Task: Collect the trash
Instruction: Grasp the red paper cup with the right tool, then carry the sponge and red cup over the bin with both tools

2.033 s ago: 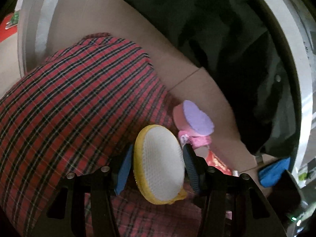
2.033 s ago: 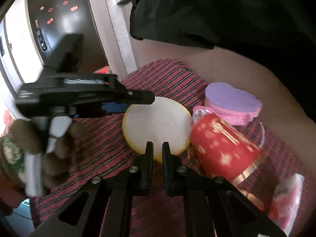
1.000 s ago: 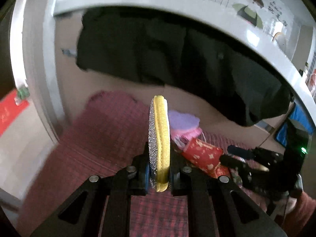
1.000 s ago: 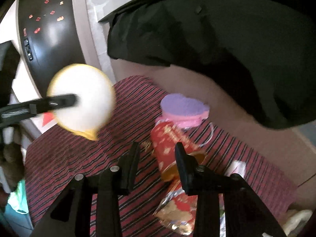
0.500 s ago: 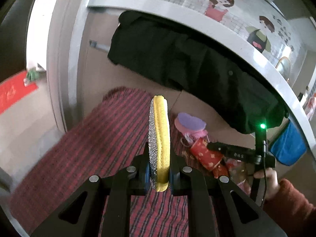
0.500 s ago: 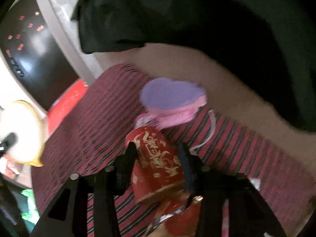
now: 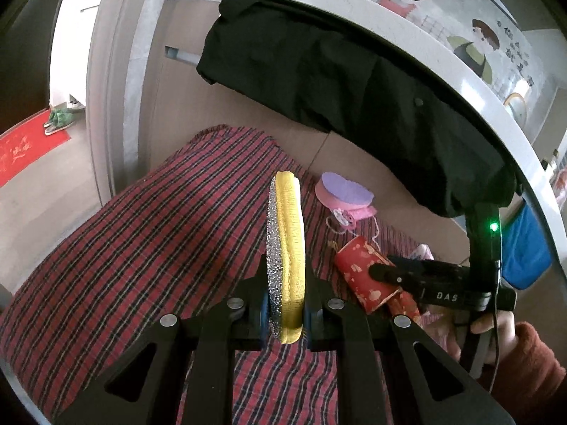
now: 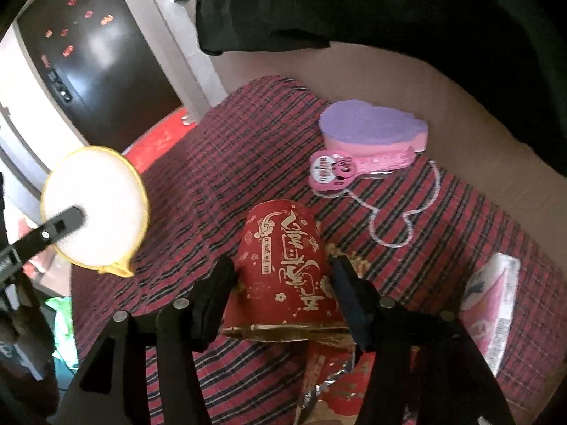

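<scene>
Under both your hands lies the red plaid cloth with dark stripes [image 7: 149, 248], spread over a pale floor and reaching up to a black garment [image 7: 336, 81] draped over a grey rail behind it. On the cloth, toward the garment, sits a heart-shaped pink sponge with a purple top [image 8: 372, 131], and just in front of it a small pink tag on a looped pale string [image 8: 329, 173]. A pink-and-white plastic packet [image 8: 492, 301] lies at the cloth's right side.

Your right gripper [image 8: 283, 279] points steeply down over the red paper cup with gold lettering [image 8: 283, 262], which lies on its side with its gold-rimmed mouth toward you. Its jaws have just been opening and stand wide apart — the cup is between them, with a sliver of gap at each side, so the pads are not pressing on it. Crumpled red-and-gold foil [image 8: 333, 379] lies just below the cup.

Your left gripper [image 7: 285, 304] is clamped on the round yellow-edged scrubbing pad with a white face [image 7: 285, 248], held edge-on and upright, lifted clear of the cloth — in the right wrist view it hangs at the far left, well apart from the cup.
</scene>
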Demonstrator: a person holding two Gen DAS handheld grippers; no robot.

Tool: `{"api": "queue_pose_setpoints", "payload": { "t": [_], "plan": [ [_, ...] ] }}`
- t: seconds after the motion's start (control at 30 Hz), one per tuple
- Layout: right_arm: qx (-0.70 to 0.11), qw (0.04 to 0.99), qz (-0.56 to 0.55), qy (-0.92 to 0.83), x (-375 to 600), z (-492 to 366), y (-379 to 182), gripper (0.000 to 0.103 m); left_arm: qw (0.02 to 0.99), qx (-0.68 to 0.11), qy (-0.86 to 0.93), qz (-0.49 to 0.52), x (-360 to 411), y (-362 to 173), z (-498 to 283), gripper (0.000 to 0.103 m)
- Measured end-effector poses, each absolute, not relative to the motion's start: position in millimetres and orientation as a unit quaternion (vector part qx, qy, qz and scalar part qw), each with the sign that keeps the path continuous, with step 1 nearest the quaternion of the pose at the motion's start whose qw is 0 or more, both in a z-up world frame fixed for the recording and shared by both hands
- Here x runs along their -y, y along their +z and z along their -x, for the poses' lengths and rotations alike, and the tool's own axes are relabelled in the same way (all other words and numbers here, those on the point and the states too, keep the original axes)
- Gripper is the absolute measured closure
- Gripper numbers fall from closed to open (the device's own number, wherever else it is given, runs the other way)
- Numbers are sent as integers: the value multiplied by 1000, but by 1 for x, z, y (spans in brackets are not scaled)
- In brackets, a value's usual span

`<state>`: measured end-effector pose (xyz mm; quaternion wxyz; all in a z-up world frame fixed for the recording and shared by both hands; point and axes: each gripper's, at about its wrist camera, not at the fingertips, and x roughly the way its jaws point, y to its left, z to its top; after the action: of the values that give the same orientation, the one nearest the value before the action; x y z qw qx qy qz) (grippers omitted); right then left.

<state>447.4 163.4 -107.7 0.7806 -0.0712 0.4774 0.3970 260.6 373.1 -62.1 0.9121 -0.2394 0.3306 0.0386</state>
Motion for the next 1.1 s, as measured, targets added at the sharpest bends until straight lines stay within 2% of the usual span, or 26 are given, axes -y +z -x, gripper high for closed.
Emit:
{"api": "queue_pose_setpoints", "payload": {
  "t": [0.2, 0.6, 1.1],
  "plan": [
    [-480, 786, 67, 383, -157, -440, -102, 52, 911, -332, 38, 240, -370, -61, -259, 88],
    [-381, 854, 58, 350, -102, -408, -39, 53, 919, -321, 21, 227, -336, -47, -261, 88],
    [-275, 913, 20, 300, -7, -347, 23, 53, 964, -229, -16, 132, -200, 15, -254, 88]
  ]
}}
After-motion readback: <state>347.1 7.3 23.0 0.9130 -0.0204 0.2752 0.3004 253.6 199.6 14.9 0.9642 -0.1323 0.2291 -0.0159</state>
